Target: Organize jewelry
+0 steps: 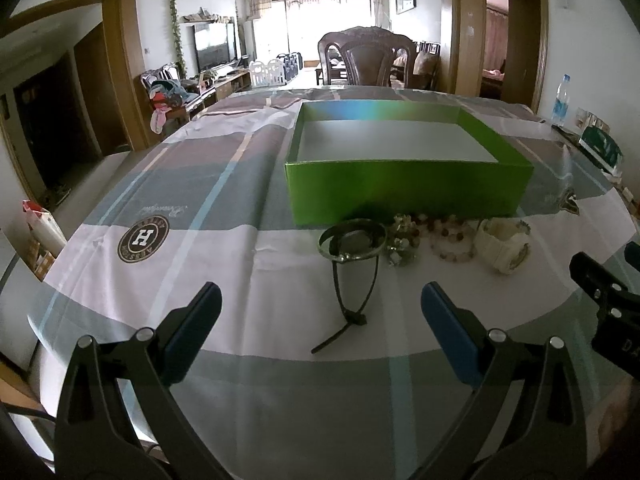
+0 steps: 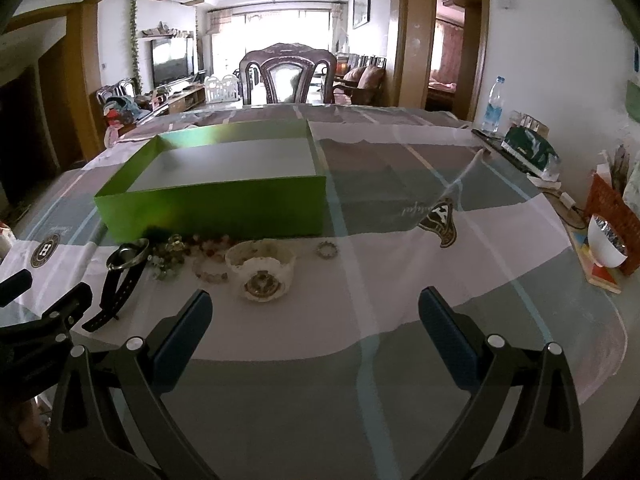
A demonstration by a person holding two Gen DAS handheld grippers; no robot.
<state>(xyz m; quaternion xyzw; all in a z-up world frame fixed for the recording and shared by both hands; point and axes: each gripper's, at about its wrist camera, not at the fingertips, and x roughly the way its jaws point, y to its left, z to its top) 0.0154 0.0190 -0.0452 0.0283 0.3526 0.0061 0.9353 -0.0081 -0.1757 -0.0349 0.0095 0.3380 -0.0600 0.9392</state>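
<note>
An empty green box (image 1: 408,188) (image 2: 224,206) stands on the table. In front of it lies a row of jewelry: a black-strapped watch (image 1: 352,248) (image 2: 120,276), a gold bead cluster (image 1: 402,240) (image 2: 170,254), a pink bead bracelet (image 1: 452,240) (image 2: 210,260), a white watch (image 1: 506,246) (image 2: 262,270) and a small ring (image 2: 327,249). My left gripper (image 1: 320,300) is open, just short of the black watch. My right gripper (image 2: 316,304) is open, with the white watch just beyond its left finger. Each gripper's body shows at the edge of the other view.
A checked cloth under glass (image 1: 160,200) covers the table. At the right edge stand a water bottle (image 2: 494,106), a green tissue pack (image 2: 530,152), a white bowl (image 2: 606,246) and a red basket (image 2: 612,208). A dark chair (image 1: 366,60) is at the far side.
</note>
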